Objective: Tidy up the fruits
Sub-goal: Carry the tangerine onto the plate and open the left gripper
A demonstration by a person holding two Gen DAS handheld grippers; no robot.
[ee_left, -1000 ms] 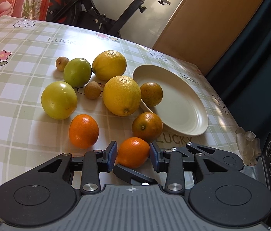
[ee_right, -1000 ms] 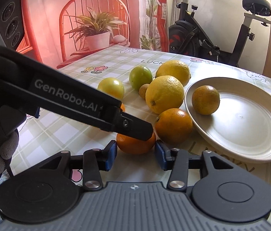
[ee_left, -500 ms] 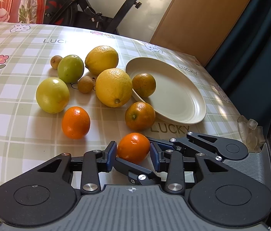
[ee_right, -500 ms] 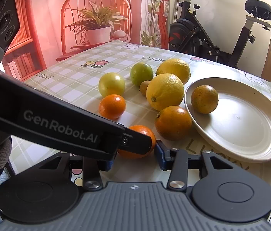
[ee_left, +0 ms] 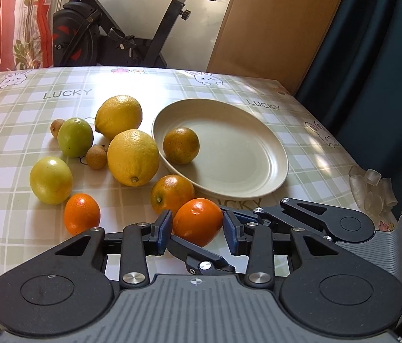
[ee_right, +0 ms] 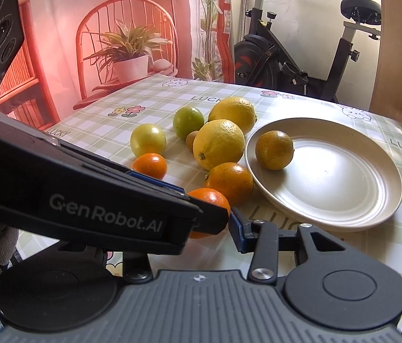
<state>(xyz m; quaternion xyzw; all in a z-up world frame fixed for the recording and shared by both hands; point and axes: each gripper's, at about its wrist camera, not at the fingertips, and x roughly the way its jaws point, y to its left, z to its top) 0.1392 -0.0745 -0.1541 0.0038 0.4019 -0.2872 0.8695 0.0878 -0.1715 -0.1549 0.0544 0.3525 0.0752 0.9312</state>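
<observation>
A small bright orange [ee_left: 197, 221] sits between the blue pads of my left gripper [ee_left: 197, 230], which is shut on it. My right gripper [ee_right: 199, 225] closes on the same orange [ee_right: 211, 198] from the other side. Its right pad touches the fruit, and its left finger is hidden behind the left gripper's finger [ee_right: 101, 200]. Just beyond stands a cream plate [ee_left: 235, 148] with one greenish orange [ee_left: 181, 145] in it. Another orange [ee_left: 172, 194] lies by the plate's rim. A smaller orange [ee_left: 82, 213] lies further left.
Two big lemons [ee_left: 133, 157], two yellow-green fruits [ee_left: 51, 180] and two small brown fruits [ee_left: 96, 157] lie left of the plate on the checked tablecloth. Clear plastic bits [ee_left: 369, 188] sit at the table's right edge. An exercise bike [ee_left: 132, 37] stands behind the table.
The gripped orange has shifted right, past the neighbouring orange and closer to the plate, with both grippers staying around it. The left gripper has risen slightly and rolled.
</observation>
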